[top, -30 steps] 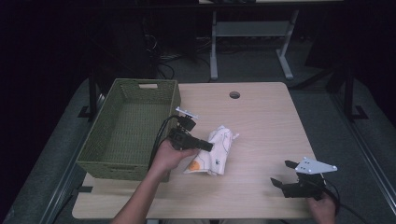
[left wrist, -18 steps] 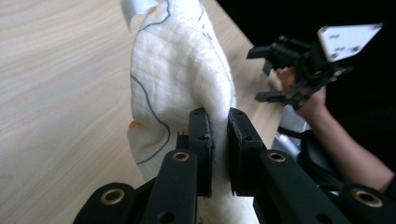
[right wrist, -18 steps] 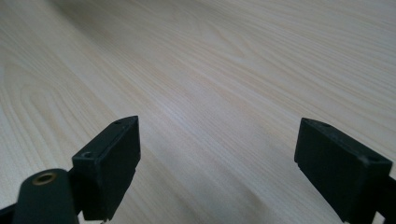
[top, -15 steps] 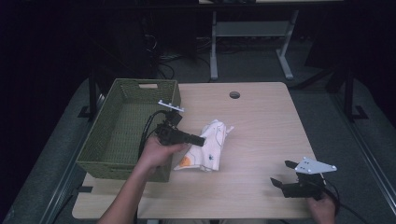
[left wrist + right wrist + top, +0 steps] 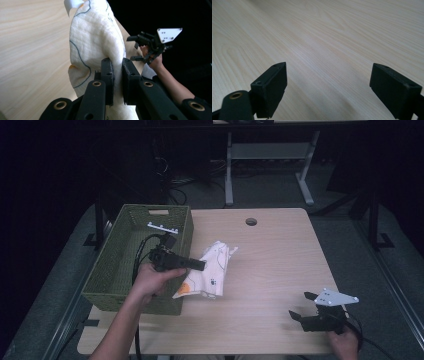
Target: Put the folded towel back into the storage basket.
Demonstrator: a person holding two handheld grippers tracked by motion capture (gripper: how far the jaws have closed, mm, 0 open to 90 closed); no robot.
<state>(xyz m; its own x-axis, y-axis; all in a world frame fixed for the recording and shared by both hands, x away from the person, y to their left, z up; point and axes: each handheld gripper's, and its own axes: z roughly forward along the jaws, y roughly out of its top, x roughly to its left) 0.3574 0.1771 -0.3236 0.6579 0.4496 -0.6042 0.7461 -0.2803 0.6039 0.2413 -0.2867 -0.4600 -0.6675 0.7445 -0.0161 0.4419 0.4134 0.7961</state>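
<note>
Cloth (image 5: 210, 272), white with dark line drawings and an orange patch, lay crumpled on the table (image 5: 270, 250) just beside the right wall of the basket (image 5: 120, 275), toward the table's left half. The left gripper (image 5: 200, 265) reached over the basket's right rim, held by the left hand (image 5: 152, 280), its jaws pointing right at the cloth. In the left gripper view those jaws were nearly together, pinching a raised fold of the cloth (image 5: 97, 42) between the pads (image 5: 108, 75); part of the cloth stood up off the wood, with a small white tag at its top. The green woven basket sat at the table's left edge, its far wall having a handle slot. The right gripper (image 5: 305, 307) rested near the table's front right corner, well apart from the cloth, held by the right hand (image 5: 345, 342), with the grey plate on top. The right gripper view showed its jaws spread wide over bare wood (image 5: 332, 45), nothing between them. A round cable hole (image 5: 251, 221) sat near the table's far edge.
</note>
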